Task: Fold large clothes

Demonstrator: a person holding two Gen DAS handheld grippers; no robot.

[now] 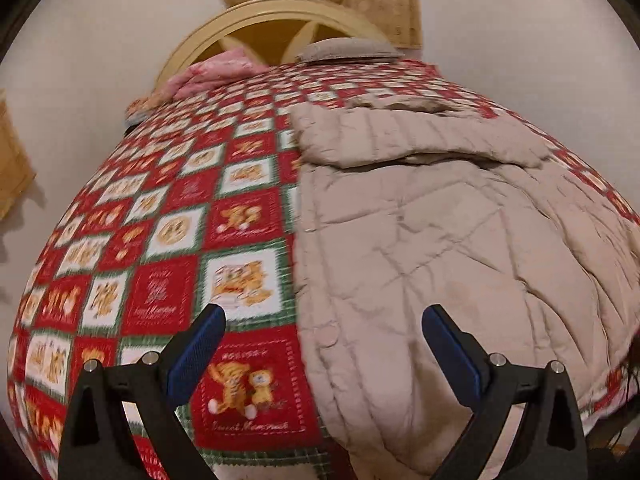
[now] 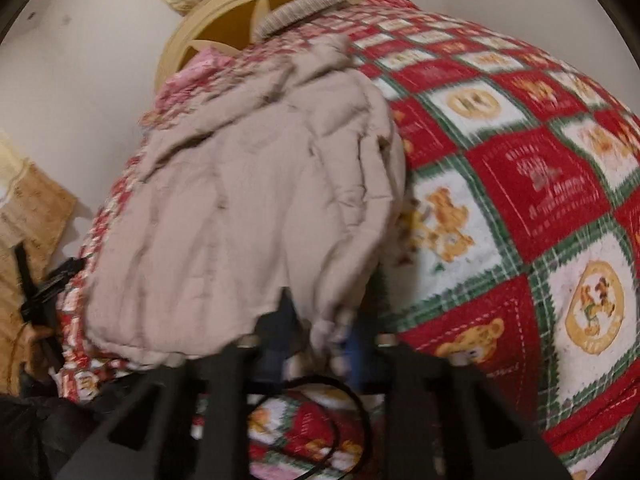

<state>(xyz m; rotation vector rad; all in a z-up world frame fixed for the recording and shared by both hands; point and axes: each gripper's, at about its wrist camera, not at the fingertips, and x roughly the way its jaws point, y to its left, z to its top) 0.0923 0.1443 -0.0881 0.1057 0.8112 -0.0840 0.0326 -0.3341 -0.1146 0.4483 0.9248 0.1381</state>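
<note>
Currently beige quilted padded coat (image 1: 432, 216) on red patchwork bedspread (image 1: 168, 208): bulky, soft, light, slippery shell. Grip hem edges. Left gripper (image 1: 322, 344) released, empty; right gripper (image 2: 320, 332) clenched on coat hem.

Beige coat (image 1: 432, 216): quilted matt cloth, puffy, creased along the stitch lines. Bedspread (image 1: 172, 248): printed quilted cotton-look cloth, matt. Left gripper (image 1: 324, 332): matt black plastic body, blue rubbery-looking pads (image 1: 196, 352), shiny metal pins. Headboard (image 1: 276, 20): smooth cream-painted wood look, low sheen.
</note>
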